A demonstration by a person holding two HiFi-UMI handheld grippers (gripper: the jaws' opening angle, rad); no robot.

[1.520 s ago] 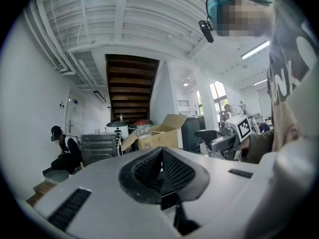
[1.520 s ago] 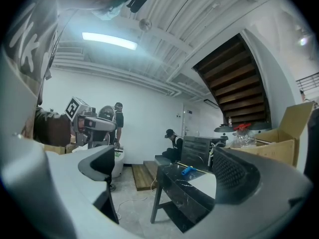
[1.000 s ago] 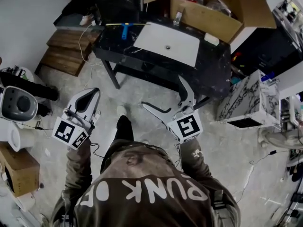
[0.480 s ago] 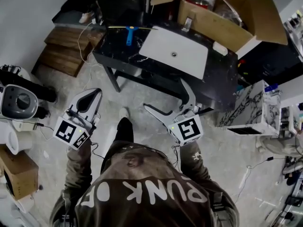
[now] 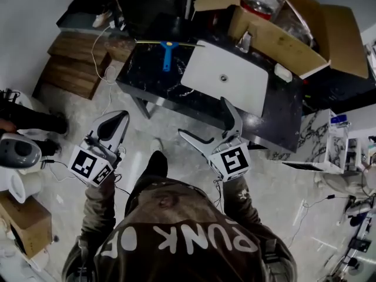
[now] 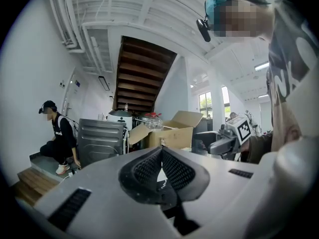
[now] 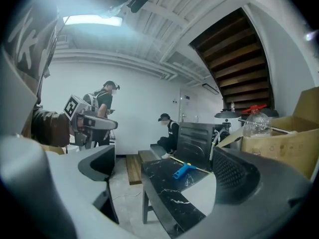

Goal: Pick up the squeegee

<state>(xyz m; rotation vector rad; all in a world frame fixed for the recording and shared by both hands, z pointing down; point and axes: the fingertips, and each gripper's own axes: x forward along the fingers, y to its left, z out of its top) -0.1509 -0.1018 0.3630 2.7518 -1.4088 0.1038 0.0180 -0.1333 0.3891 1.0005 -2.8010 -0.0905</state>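
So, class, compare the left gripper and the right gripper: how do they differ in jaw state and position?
The left gripper has its jaws together; the right gripper has its jaws wide apart. The left gripper sits over the floor, while the right gripper reaches the black table's near edge. Both are empty and short of the blue squeegee.

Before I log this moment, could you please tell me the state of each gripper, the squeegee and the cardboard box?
Left gripper: shut, holding nothing.
Right gripper: open, holding nothing.
Squeegee: lying flat on the black table, untouched by either gripper.
Cardboard box: flaps open.
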